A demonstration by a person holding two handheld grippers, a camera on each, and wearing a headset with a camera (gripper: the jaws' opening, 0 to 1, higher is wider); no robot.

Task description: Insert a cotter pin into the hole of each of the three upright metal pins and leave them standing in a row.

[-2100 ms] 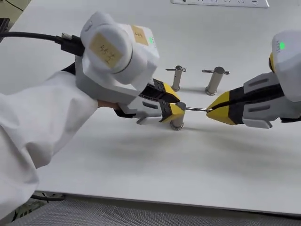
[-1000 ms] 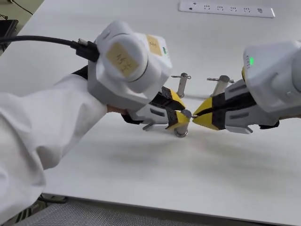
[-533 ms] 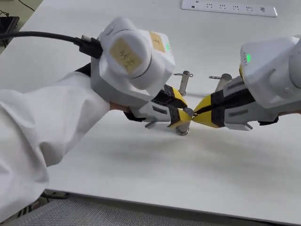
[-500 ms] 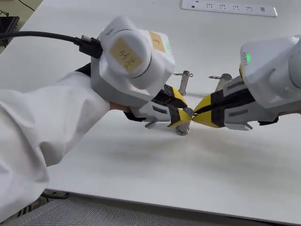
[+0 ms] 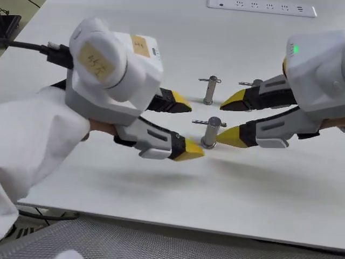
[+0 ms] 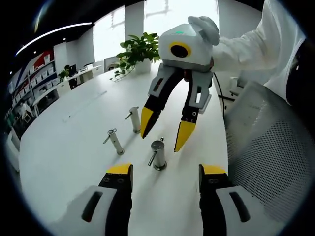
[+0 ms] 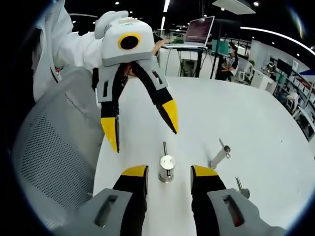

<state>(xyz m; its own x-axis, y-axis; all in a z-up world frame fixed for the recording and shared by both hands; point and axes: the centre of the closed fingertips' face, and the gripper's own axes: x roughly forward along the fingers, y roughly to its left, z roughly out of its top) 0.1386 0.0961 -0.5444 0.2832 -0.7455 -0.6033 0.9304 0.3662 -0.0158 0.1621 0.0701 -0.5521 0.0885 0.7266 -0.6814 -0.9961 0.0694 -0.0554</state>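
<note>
Three upright metal pins stand on the white table. The nearest pin [image 5: 210, 133] has a cotter pin [image 5: 208, 123] through its top hole and stands free. It sits between my left gripper [image 5: 187, 128] and my right gripper [image 5: 222, 121]; both are open and touch nothing. Behind it stands a second pin [image 5: 211, 90] with a cotter pin through it. The third pin [image 5: 256, 83] is partly hidden by the right gripper's upper jaw. In the left gripper view the nearest pin [image 6: 158, 155] stands just ahead of the left gripper [image 6: 166, 172]. In the right gripper view the nearest pin [image 7: 166, 169] sits between the spread jaws.
A white power strip [image 5: 261, 7] lies at the table's far edge. A grey mesh seat [image 5: 161, 243] shows below the near table edge. The left gripper's black cable [image 5: 32, 46] runs off to the left. A potted plant [image 6: 138, 49] stands beyond the table.
Both grippers have opened and drawn back from the nearest pin. The left let go of the pin, the right let go of the cotter pin, which stays in the hole.
</note>
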